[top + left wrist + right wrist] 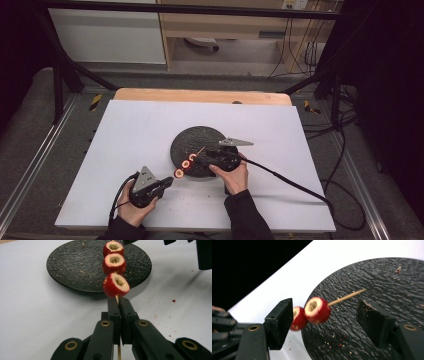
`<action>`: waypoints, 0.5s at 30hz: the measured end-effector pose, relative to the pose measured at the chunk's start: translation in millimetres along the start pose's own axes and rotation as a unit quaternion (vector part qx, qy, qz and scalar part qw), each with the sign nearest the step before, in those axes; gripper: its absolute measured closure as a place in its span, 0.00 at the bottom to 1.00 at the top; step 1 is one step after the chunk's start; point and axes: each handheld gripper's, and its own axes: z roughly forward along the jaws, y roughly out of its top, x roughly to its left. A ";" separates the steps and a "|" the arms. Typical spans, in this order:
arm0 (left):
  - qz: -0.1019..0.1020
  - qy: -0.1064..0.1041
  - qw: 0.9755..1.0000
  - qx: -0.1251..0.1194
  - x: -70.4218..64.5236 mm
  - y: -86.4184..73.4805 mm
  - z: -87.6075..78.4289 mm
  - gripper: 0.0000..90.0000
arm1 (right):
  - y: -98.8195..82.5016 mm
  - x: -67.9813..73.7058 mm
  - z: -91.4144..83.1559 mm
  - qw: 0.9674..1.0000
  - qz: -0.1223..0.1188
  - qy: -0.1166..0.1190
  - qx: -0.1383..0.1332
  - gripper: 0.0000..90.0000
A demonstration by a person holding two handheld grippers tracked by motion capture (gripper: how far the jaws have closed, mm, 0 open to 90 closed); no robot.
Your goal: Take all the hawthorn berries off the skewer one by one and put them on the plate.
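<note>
A thin wooden skewer (pixel 347 297) carries three cored red fruits (pixel 115 285) in a row. My left gripper (pixel 118 302) is shut on the skewer's lower end, just below the lowest fruit, and holds it out over the near rim of the black plate (pixel 200 136). In the high view the fruits (pixel 185 164) run from the left gripper (pixel 169 181) up toward the right gripper (pixel 199 160). The right gripper (pixel 325 313) stands open astride the top fruit (pixel 317 310). Its left jaw is close beside the second fruit (pixel 298 319), and its right jaw is well clear.
The round black plate (pixel 75 265) with scattered crumbs lies mid-table on a white sheet (pixel 135 130). Small red specks (pixel 173 300) dot the sheet. A wooden table edge (pixel 200 95) runs along the far side, and cables trail from both grippers.
</note>
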 end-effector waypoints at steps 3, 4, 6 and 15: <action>0.000 0.000 1.000 -0.002 -1.2 0.7 0.3 0.98 | -1.1 -0.9 2.4 1.000 0.011 0.003 0.004 0.40; 0.001 0.000 1.000 -0.002 -1.6 0.8 0.5 0.98 | -1.8 -1.1 3.6 1.000 0.016 0.004 0.006 0.42; 0.002 -0.002 1.000 -0.003 -2.5 0.9 0.7 0.98 | -2.9 -1.7 5.7 1.000 0.023 0.006 0.006 0.47; 0.002 -0.003 1.000 -0.013 -4.6 1.6 -0.9 0.98 | -2.1 -1.5 7.3 0.998 0.051 0.022 -0.002 0.60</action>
